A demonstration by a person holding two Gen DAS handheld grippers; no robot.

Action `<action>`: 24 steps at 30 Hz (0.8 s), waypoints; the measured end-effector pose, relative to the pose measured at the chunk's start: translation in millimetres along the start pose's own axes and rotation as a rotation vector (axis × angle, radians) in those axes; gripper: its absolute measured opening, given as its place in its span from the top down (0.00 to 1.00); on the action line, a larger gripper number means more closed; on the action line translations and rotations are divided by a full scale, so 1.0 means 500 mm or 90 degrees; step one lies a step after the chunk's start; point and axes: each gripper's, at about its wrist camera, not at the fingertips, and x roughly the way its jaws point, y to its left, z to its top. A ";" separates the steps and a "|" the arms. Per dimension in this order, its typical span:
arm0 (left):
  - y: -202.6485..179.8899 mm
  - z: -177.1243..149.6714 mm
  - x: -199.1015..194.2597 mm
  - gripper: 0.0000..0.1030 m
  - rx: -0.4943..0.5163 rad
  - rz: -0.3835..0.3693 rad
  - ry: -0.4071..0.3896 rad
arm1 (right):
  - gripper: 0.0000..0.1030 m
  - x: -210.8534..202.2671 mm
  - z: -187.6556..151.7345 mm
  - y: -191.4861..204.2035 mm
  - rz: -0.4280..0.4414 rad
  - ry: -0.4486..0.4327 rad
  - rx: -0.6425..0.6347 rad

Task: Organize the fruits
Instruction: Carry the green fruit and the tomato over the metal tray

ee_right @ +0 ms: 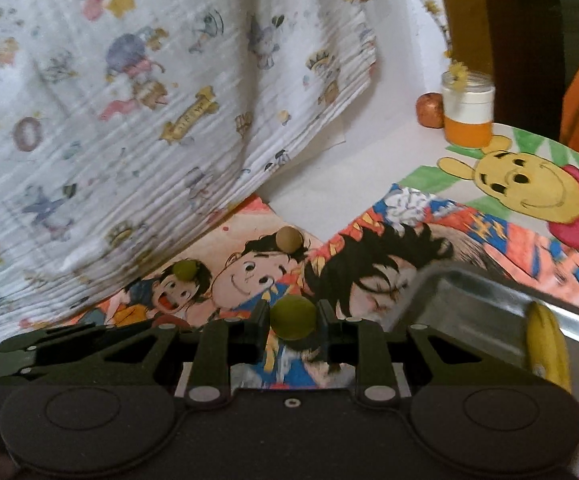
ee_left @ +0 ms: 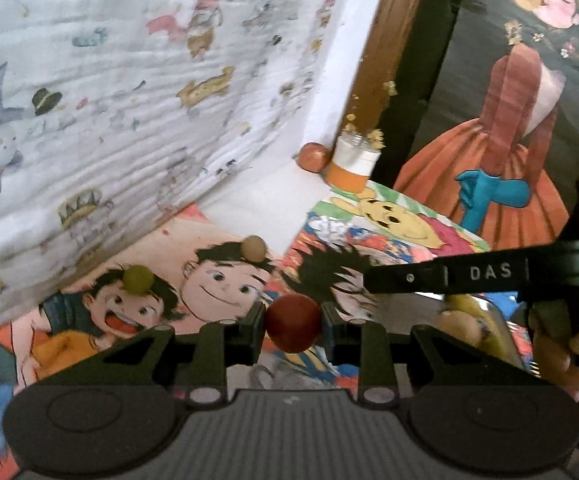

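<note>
My left gripper (ee_left: 293,322) is shut on a small dark red round fruit (ee_left: 292,323), held above the cartoon-printed mat. My right gripper (ee_right: 292,316) is shut on a green round fruit (ee_right: 292,317), just left of a metal tray (ee_right: 489,300). The tray holds a yellow banana (ee_right: 545,344); in the left wrist view the banana (ee_left: 485,320) and a pale fruit (ee_left: 459,324) show behind the other gripper's arm (ee_left: 477,272). A green fruit (ee_left: 138,279) (ee_right: 185,271) and a tan fruit (ee_left: 254,249) (ee_right: 288,240) lie on the mat. A reddish-brown fruit (ee_left: 312,157) (ee_right: 430,111) sits by the jar.
A white-and-orange jar (ee_left: 351,166) (ee_right: 467,114) with dried yellow flowers stands at the back. A hanging patterned cloth (ee_left: 129,100) (ee_right: 149,120) borders the left side. A wooden post (ee_left: 389,40) rises behind the jar. A painted picture of an orange dress (ee_left: 501,152) stands at right.
</note>
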 end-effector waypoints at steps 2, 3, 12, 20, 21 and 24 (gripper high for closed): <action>-0.015 -0.012 -0.018 0.69 -0.002 -0.010 0.001 | 0.74 -0.033 -0.016 0.001 0.000 -0.008 0.002; -0.023 -0.018 -0.026 0.69 -0.002 -0.015 0.001 | 0.74 -0.052 -0.026 0.002 -0.001 -0.011 0.002; -0.078 -0.070 -0.091 0.69 -0.013 -0.047 -0.001 | 0.74 -0.180 -0.126 0.002 -0.017 -0.026 -0.005; -0.126 -0.112 -0.105 0.69 -0.001 -0.065 0.011 | 0.74 -0.260 -0.225 -0.005 -0.099 -0.089 -0.017; -0.130 -0.115 -0.101 0.69 0.001 -0.066 0.014 | 0.74 -0.267 -0.237 -0.011 -0.107 -0.096 -0.012; -0.145 -0.122 -0.089 0.69 0.009 -0.064 0.026 | 0.74 -0.276 -0.266 -0.029 -0.126 -0.112 0.000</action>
